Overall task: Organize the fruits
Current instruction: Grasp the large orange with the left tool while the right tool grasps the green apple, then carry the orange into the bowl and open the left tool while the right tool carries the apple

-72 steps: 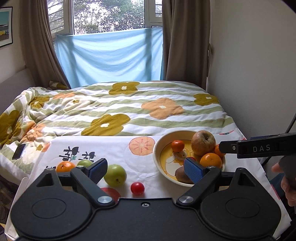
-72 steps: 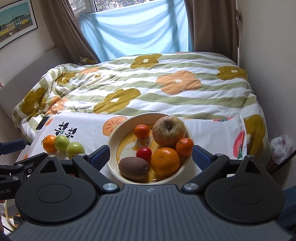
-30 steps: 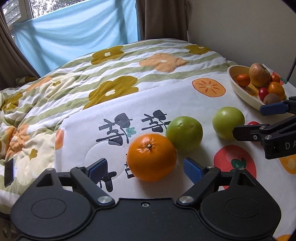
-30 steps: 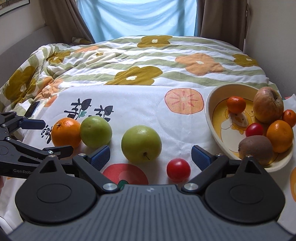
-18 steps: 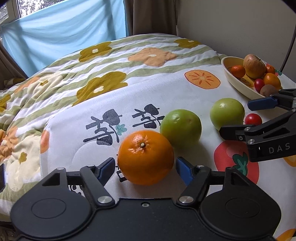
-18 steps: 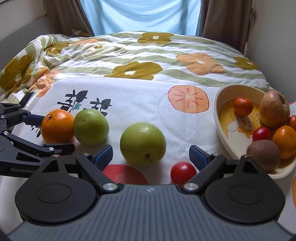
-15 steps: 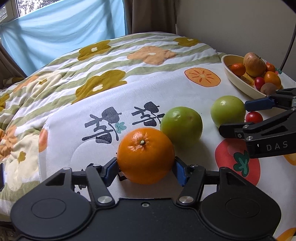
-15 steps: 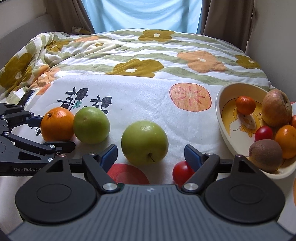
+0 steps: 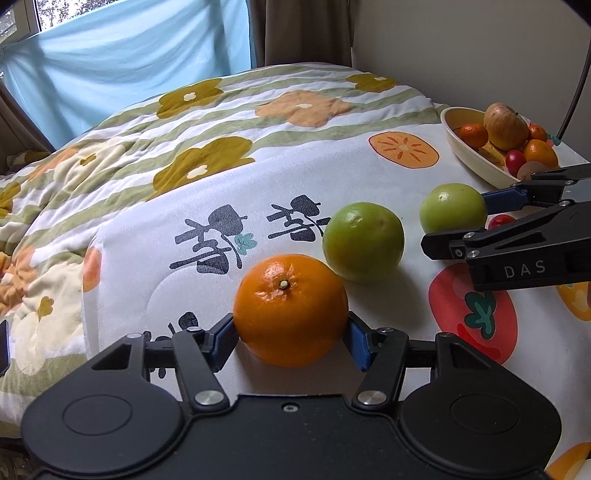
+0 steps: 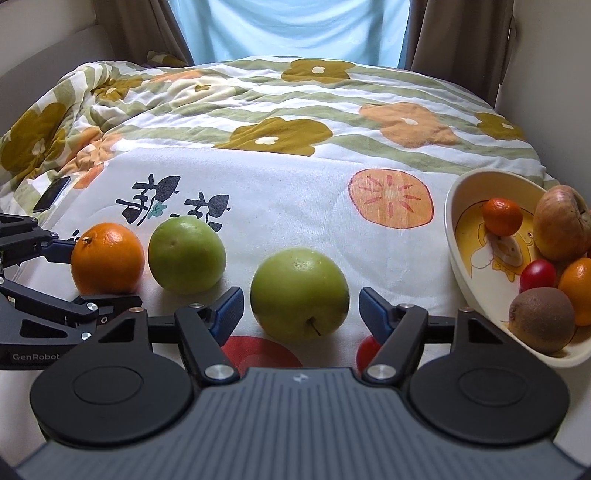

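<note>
Left wrist view: left gripper (image 9: 291,341) clamped on an orange (image 9: 291,309), blue pads touching both sides, fruit resting on the white printed cloth (image 9: 155,280). Jaws roughly half spread, filled by the fruit, having closed onto it moments ago. Just beyond the orange, a green citrus (image 9: 364,242), near but apart. Further right, a green apple (image 9: 453,213) between the fingers of the right gripper (image 9: 476,218), marked "DAS" on its side. Small red tomato (image 9: 500,220) partly hidden behind that gripper.

Right wrist view: right gripper (image 10: 300,307) straddling the green apple (image 10: 300,293), jaws just closing, narrow gaps visible on both sides, pads not pressing. Left gripper (image 10: 74,273) at far left, lettered "GenRobot", holding the orange (image 10: 107,258). Cream bowl (image 10: 458,236) at right on the cloth, cartoon print inside, carrying a mandarin, a brownish apple, a red tomato, a kiwi and an orange.

Bed (image 10: 295,110) under a quilt striped green and white with mustard and orange flowers. White cloth over its near end, printed with sliced persimmons, red fruit and dark brush-style characters, not readable. Dark phone (image 10: 51,194) on the quilt at left. Pale blue sheet (image 10: 288,29) across the window, brown curtains (image 10: 461,37) either side, plain wall at right.
</note>
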The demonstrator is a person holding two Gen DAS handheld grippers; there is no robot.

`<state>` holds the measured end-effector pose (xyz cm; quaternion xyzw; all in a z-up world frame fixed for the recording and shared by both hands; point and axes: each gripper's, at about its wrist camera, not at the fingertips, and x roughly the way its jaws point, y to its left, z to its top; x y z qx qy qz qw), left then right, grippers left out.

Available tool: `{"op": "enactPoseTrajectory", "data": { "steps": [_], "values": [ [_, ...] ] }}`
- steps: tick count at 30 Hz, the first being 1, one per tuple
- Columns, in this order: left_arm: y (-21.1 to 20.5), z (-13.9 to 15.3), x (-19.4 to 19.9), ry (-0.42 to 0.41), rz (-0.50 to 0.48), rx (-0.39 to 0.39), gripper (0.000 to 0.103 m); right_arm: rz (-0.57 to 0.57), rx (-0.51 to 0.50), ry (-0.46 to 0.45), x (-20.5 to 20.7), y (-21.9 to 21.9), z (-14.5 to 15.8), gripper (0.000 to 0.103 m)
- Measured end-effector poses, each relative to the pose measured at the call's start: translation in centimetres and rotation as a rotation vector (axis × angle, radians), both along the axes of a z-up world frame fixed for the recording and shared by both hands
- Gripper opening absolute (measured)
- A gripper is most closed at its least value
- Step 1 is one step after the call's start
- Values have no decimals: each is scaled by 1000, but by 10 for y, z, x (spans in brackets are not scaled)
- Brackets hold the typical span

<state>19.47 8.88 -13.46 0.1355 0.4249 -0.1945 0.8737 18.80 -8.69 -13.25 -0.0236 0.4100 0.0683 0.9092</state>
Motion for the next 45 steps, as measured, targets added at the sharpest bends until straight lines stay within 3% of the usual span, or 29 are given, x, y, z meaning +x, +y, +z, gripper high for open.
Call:
{"op": "enactPoseTrajectory", "data": {
  "steps": [4,7,22,35,45],
  "values": [
    [2,0,-4,-6,9,3,64,13,-8,-2,3,3,-2,80],
    [4,0,-8,-12,19,3,64,20,-22,-7,4,5,-3,71],
    [6,9,-23,-64,75,-30,64,54,-24,-24,-3,2,1,71],
    [-21,51,-37,-127,115,-47,64,81,17,-67,-17,-21,35,71],
    [-75,89,-46,-167,131,-83,64,69,47,-113,-33,-78,75,71]
  ]
}}
